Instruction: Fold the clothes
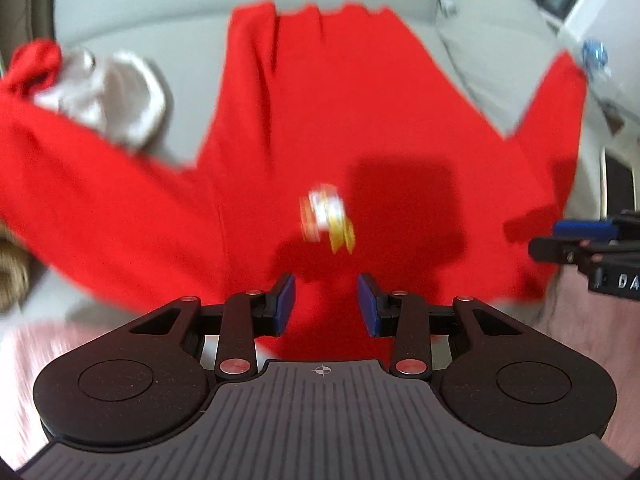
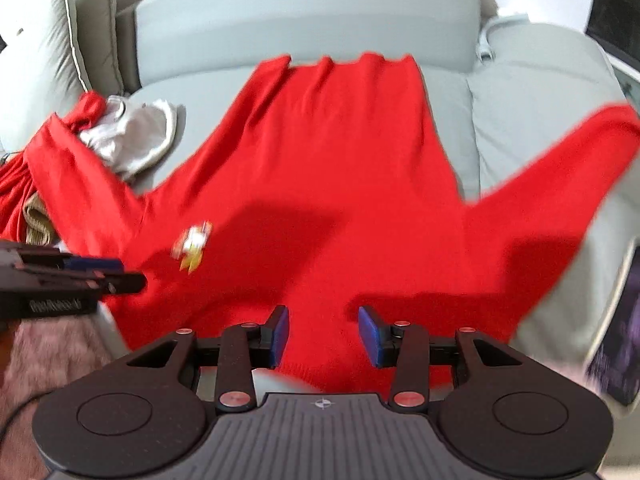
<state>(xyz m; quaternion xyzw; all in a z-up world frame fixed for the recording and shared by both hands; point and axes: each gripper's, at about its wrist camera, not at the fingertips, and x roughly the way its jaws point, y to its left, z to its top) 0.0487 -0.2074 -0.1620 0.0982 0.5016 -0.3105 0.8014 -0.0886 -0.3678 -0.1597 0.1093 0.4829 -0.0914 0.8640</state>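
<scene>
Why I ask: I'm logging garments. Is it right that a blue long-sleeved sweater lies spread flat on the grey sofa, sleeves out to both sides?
Not quite: the sweater is red, not blue, as the right wrist view shows. The rest holds: it lies spread on the grey sofa with both sleeves stretched out sideways.

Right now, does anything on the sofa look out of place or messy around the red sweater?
Yes. The red sweater lies spread on the grey sofa, but its sleeve on the left of the right wrist view runs over a crumpled white garment and ends bunched up, so it isn't flat.
</scene>
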